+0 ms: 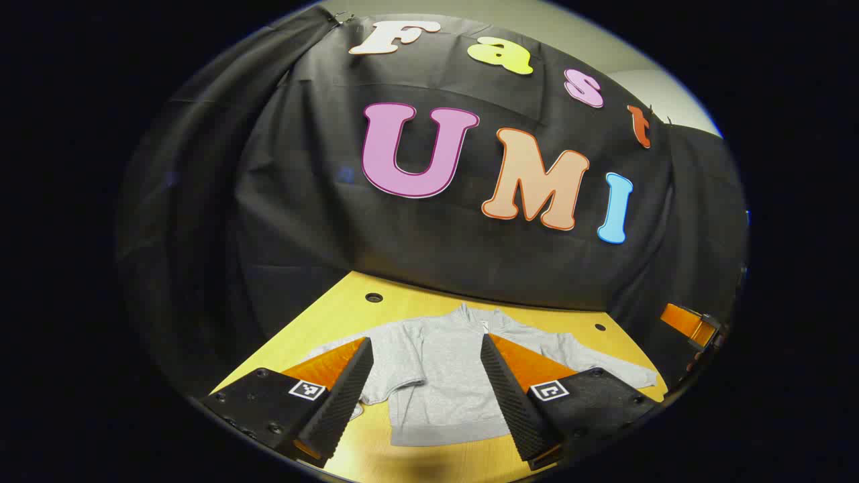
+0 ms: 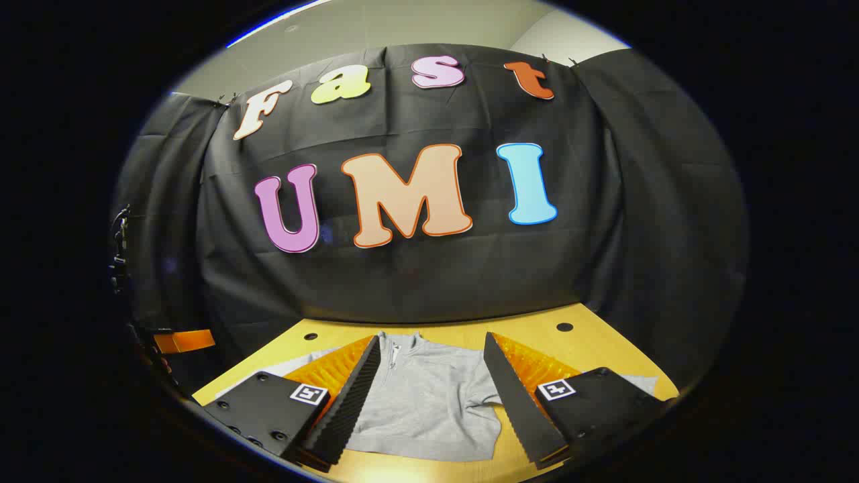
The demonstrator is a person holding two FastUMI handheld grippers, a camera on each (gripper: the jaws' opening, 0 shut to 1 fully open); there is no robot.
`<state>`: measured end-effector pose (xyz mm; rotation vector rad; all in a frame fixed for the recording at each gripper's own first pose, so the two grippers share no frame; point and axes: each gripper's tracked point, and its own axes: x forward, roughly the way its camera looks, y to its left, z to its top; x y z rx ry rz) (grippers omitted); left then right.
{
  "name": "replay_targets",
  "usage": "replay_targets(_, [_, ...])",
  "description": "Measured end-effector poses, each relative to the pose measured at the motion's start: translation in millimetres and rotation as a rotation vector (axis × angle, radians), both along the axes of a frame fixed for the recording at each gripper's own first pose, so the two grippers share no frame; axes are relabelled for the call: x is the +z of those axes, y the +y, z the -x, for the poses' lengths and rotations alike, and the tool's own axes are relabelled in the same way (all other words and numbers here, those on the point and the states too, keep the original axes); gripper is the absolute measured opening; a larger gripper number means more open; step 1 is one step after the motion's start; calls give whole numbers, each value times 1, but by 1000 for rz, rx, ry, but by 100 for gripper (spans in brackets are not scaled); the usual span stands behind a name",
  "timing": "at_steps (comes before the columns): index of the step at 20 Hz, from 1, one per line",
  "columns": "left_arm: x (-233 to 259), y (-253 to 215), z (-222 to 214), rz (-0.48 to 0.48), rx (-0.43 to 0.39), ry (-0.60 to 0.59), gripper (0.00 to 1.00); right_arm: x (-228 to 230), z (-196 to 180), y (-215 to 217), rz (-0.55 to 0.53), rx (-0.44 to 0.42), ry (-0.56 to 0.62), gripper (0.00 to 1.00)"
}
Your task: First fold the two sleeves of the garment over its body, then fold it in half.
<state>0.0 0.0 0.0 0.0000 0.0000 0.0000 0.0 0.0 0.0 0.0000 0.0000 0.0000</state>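
Note:
A grey sweatshirt (image 1: 443, 376) lies flat on the yellow table (image 1: 349, 308), collar at the far side and hem toward me. Both sleeves are spread out sideways, one sleeve (image 1: 604, 365) reaching right. My left gripper (image 1: 425, 339) hovers open above the near hem, with nothing between its fingers. In the right gripper view the sweatshirt (image 2: 429, 396) shows its zip collar (image 2: 396, 349). There my right gripper (image 2: 432, 337) also stands open over the garment's body and holds nothing. The right gripper (image 1: 691, 325) appears far right in the left gripper view.
The table (image 2: 537, 318) has small round holes (image 1: 374, 297) near its back corners. The black cloth wall (image 1: 436, 255) closes off the back and both sides. The left gripper (image 2: 181, 341) shows at the left edge of the right gripper view.

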Motion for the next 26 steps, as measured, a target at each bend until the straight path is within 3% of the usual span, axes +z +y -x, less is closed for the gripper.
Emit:
replay_targets(4, [-4, -5, -4, 7, -7, 11, 94, 1, 0, -12, -13, -21, -6, 94])
replay_targets(5, [-5, -8, -7, 9, -9, 12, 94, 2, 0, -14, -14, -26, -7, 98])
replay_targets(16, [-13, -8, -12, 10, -2, 36, 95, -7, -2, -38, -35, -70, 7, 94])
replay_targets(26, [-15, -7, -18, -1, 11, 48, 95, -26, 21, -182, -8, -330, 75, 97])
